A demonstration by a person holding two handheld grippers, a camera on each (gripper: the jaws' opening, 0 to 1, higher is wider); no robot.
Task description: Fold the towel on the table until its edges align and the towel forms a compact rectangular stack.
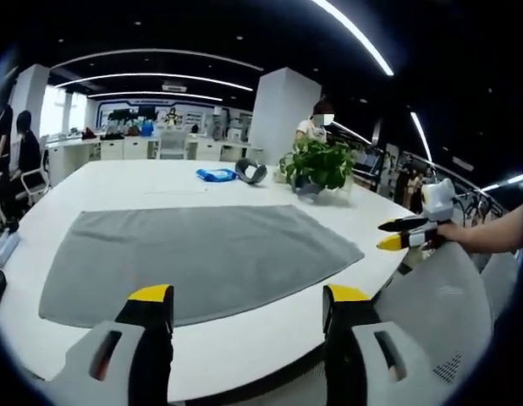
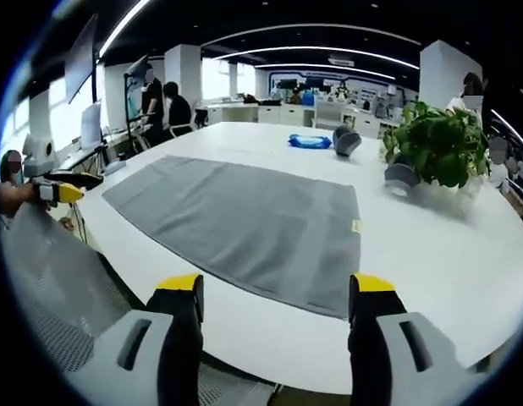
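A grey towel [image 1: 202, 258] lies spread flat on the white table [image 1: 270, 338]. In the right gripper view the towel [image 2: 244, 224] has a small tag on its right edge. My left gripper [image 1: 249, 296] hangs open over the table's near edge, just short of the towel's near hem, with nothing between its yellow-tipped jaws. My right gripper [image 2: 276, 286] is also open and empty, near the towel's near right corner. The right gripper [image 1: 395, 233] also comes in from the right of the left gripper view, held by a hand off the table's edge. The left gripper [image 2: 75, 186] sits likewise at the left of the right gripper view.
Past the towel stand a potted plant [image 1: 316, 165] [image 2: 439, 144], a blue cloth [image 1: 216, 175] [image 2: 310, 141] and a grey rounded object [image 1: 253, 172] [image 2: 346, 139]. Mesh chair backs [image 1: 448, 296] [image 2: 50, 271] stand by the table's near edge. People sit at desks behind.
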